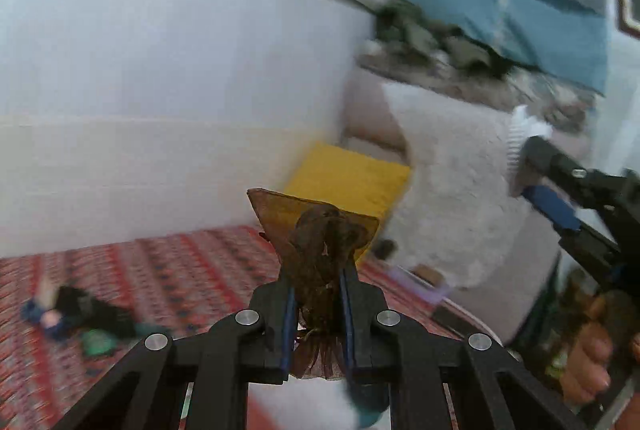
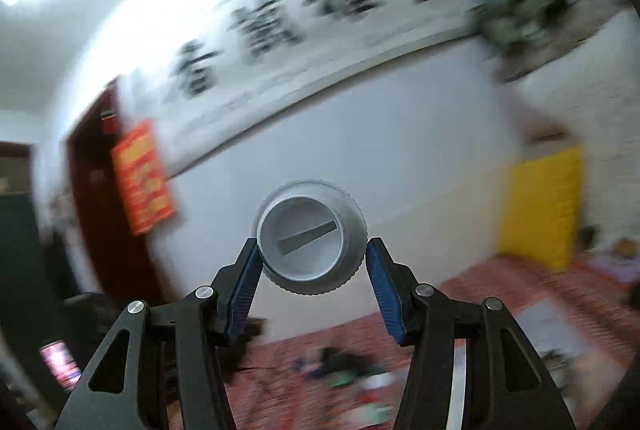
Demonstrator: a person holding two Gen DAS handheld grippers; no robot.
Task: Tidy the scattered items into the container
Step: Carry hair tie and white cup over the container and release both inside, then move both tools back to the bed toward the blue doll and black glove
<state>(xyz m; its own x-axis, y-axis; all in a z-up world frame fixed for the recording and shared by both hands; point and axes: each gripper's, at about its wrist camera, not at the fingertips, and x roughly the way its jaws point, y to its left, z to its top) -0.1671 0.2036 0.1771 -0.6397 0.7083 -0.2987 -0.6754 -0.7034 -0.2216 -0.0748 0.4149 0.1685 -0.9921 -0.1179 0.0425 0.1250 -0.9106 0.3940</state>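
Note:
My left gripper (image 1: 318, 272) is shut on a brown gauzy hair bow (image 1: 320, 226) and holds it up in the air above the red patterned rug (image 1: 160, 270). My right gripper (image 2: 312, 250) is shut on a round silver tin (image 2: 311, 241) with a slot in its white end, held high and facing the wall. The right gripper also shows in the left wrist view (image 1: 536, 166) at the right, with the tin's ribbed white edge (image 1: 520, 134) in it. Several dark and green small items (image 1: 92, 326) lie on the rug at the left; they also show blurred in the right wrist view (image 2: 352, 370).
A yellow cushion (image 1: 352, 178) leans at the wall corner beside a white fluffy covered seat (image 1: 460, 190). A blue cloth (image 1: 520, 18) lies on top at the back. A calligraphy scroll (image 2: 320, 22) hangs on the white wall, and a dark door with a red poster (image 2: 140, 178) is left.

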